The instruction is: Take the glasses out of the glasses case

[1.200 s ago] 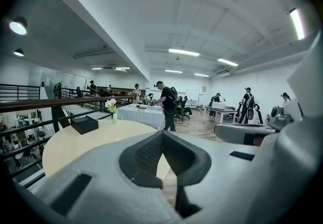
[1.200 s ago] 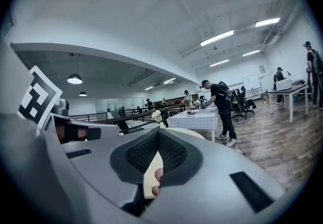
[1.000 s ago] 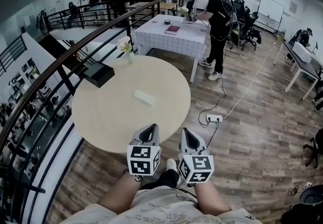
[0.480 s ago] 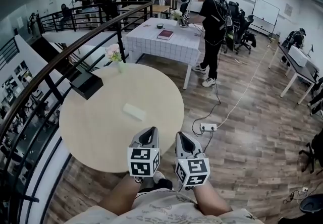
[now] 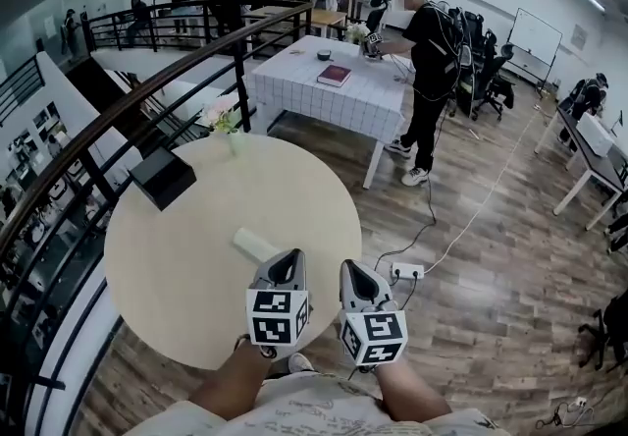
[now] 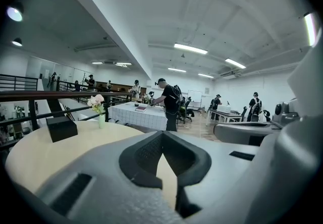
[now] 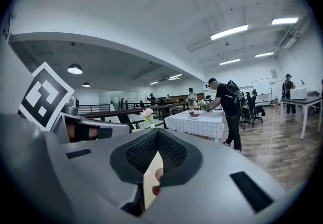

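We look down at a round table (image 5: 167,267). The case (image 5: 251,244) lies on it, a small, pale, long thing in the lower middle of the head view, close to the near edge of the table. It looks shut to us, so we think the glasses are not out yet. The left gripper (image 5: 291,259) has its tip just beside the lower right end of the case and hides a bit of it. We cannot tell if they touch. The right gripper (image 5: 354,270) is further to the right in the head view, near the rim of the table, and the left gripper sits between it and the case. So the left one is nearer. From the left gripper's tip, the case lies up and to the left in the head view. Its long side runs from upper left to lower right, so one end points at that tip on a slant. Both grippers have their jaws pressed together with nothing in them. In each gripper view only a thin strip of the table shows through the small gap. We cannot see the case in either gripper view, because the big grey jaws fill the low part of both. We think the jaws must open first. Then the left gripper could go a little up and left to hold the case across its short side, and the right one would have to come over from the right to open it.
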Motion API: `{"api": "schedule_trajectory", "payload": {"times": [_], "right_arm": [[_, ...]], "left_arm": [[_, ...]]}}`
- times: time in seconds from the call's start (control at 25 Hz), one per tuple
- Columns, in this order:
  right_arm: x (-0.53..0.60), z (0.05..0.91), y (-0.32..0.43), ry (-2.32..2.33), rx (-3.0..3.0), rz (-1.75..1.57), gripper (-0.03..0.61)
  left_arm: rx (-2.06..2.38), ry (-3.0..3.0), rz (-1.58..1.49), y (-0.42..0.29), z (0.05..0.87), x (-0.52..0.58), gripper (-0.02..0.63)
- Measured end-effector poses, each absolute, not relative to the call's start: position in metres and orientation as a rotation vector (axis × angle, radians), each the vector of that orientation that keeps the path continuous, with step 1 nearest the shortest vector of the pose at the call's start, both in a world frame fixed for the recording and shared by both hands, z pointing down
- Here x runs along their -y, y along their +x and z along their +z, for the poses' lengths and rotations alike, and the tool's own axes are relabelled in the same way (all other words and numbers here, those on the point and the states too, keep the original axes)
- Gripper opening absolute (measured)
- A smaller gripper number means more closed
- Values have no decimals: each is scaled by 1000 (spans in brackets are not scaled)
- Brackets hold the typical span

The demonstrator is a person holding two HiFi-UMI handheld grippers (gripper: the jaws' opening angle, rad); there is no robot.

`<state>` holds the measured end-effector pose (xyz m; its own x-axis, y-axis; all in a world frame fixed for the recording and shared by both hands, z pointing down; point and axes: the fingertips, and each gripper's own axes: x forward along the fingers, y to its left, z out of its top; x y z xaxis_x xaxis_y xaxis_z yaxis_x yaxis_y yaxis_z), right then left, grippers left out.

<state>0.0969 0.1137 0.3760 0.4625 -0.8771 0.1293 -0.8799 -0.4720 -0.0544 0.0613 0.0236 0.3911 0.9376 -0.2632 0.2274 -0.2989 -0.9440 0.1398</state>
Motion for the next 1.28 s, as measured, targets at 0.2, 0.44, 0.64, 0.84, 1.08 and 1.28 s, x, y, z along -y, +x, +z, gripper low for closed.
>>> {"api": "schedule_trajectory", "payload": {"times": [0.2, 0.44, 0.64, 0.84, 1.08, 1.28], "right_arm": [[-75, 383, 128, 2587, 1662, 235, 9], [-19, 386, 144, 2529, 1755, 254, 9], [16, 397, 133, 2449, 1843, 291, 9], [52, 407, 119, 2323, 1960, 306, 9], [94, 421, 124, 2152, 2101, 305, 9], [129, 426, 120, 2001, 2213, 314, 9]], "left_arm": [[502, 2884, 308, 91, 399, 12, 12], [597, 2861, 302, 99, 399, 60, 12], [716, 2799, 330, 80, 414, 88, 12], [861, 2728, 338, 59, 427, 117, 12], [1049, 2641, 311, 54, 440, 148, 12], [1193, 2554, 304, 42, 446, 163, 12]]}}
